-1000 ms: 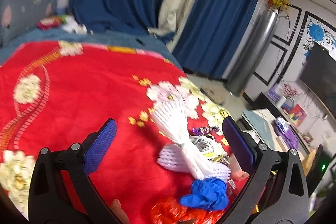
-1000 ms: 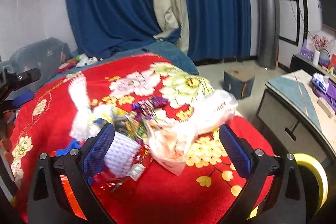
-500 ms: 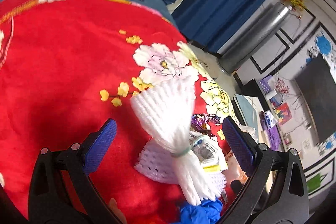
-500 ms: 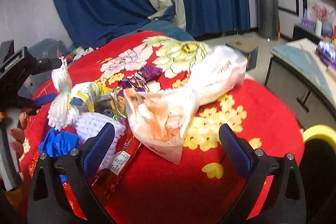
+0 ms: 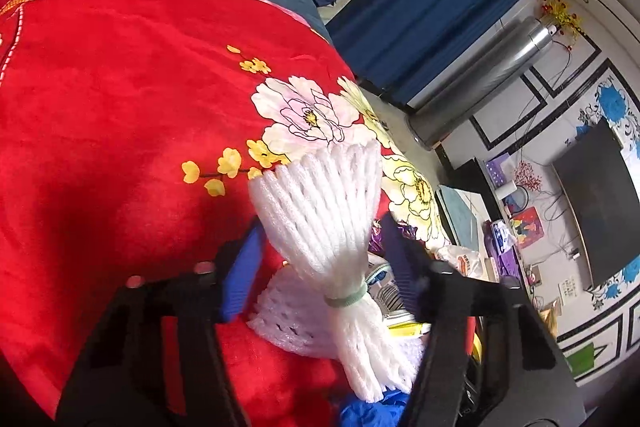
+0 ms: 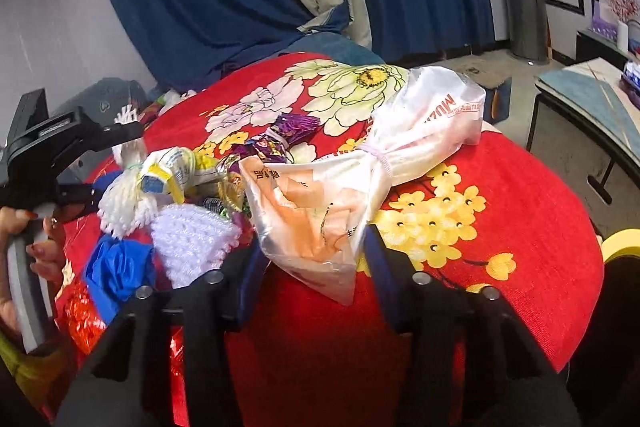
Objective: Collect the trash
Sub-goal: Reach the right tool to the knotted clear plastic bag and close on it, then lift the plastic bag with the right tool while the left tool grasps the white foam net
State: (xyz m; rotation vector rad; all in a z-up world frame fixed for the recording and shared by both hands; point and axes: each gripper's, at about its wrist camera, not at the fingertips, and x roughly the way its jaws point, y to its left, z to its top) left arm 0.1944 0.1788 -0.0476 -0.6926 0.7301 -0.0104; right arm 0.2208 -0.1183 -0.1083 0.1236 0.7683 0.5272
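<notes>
Foam net bundle [image 5: 320, 227] – plastic bag [image 6: 320, 219]

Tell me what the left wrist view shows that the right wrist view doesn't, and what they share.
Only the left wrist view shows the dark television on the wall, and the left gripper closing around the white foam net bundle. Only the right wrist view shows the right gripper closing around the clear plastic bag, and a hand on the other gripper's handle. Both show the foam bundle, the blue plastic scrap and the red floral blanket.
</notes>
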